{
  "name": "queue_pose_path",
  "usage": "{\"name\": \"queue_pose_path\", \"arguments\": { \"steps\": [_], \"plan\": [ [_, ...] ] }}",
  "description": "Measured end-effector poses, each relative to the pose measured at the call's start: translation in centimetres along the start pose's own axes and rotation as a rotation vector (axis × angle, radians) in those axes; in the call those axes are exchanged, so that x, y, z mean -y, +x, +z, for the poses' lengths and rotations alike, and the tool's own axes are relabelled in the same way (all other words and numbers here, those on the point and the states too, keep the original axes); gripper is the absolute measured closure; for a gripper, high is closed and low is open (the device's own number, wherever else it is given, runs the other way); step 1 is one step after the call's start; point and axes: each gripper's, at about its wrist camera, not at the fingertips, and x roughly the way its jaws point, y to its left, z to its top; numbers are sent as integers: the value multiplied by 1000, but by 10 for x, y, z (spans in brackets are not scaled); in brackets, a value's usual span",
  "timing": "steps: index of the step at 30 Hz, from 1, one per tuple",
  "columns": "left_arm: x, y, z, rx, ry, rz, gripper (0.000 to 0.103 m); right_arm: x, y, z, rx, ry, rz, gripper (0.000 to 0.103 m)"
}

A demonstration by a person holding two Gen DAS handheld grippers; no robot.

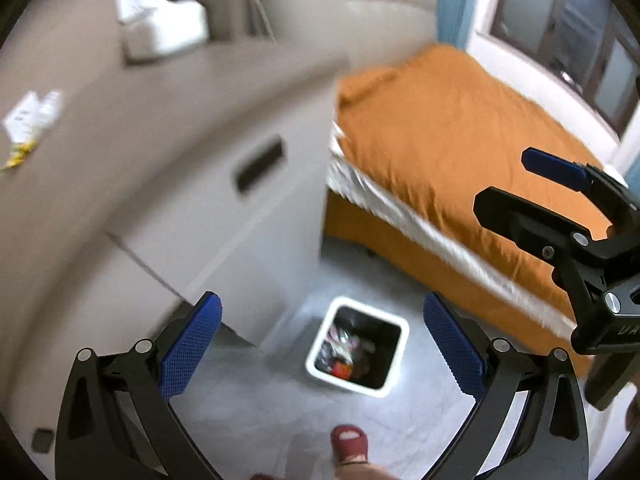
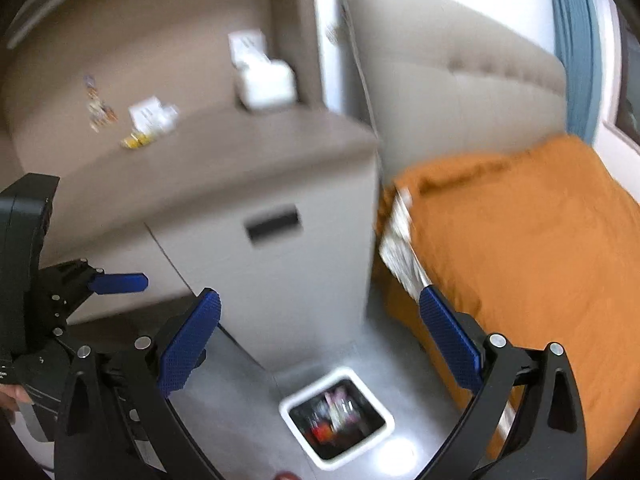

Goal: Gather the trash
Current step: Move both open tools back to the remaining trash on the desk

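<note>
My left gripper (image 1: 322, 344) is open and empty, hanging high over a white-rimmed trash bin (image 1: 360, 389) on the grey floor. The bin holds several crumpled wrappers. My right gripper (image 2: 320, 342) is also open and empty above the same bin (image 2: 312, 387), and it shows at the right of the left wrist view (image 1: 502, 179). On the brown cabinet top lie a white packet (image 2: 154, 118), a yellow wrapper (image 2: 138, 141) and a colourful wrapper (image 2: 98, 108). The packet (image 1: 24, 118) and yellow wrapper (image 1: 16, 157) sit at the far left edge of the left wrist view.
A grey cabinet (image 2: 288, 272) with a dark slot handle stands left of the bin. An orange-covered bed (image 1: 460, 140) lies to the right, leaving a narrow floor gap. A white tissue box (image 2: 266, 80) sits at the cabinet's back. A foot in a red slipper (image 1: 350, 444) stands near the bin.
</note>
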Motion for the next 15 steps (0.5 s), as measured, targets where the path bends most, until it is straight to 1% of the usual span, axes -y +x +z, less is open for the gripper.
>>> {"name": "queue_pose_path", "arguments": {
  "steps": [2, 4, 7, 11, 15],
  "plan": [
    [-15, -26, 7, 56, -30, 36, 5, -11, -6, 22, 44, -28, 38, 4],
    [-32, -44, 15, 86, -55, 64, 5, -25, -9, 42, 90, -59, 71, 4],
    [-59, -68, 25, 123, -90, 117, 5, -45, -10, 69, 137, -120, 97, 4],
    [-97, -94, 34, 180, -137, 195, 5, -77, -4, 105, 182, -166, 154, 4],
    [-145, -111, 44, 227, -195, 248, 5, -106, 11, 136, 209, -209, 175, 4]
  ]
}}
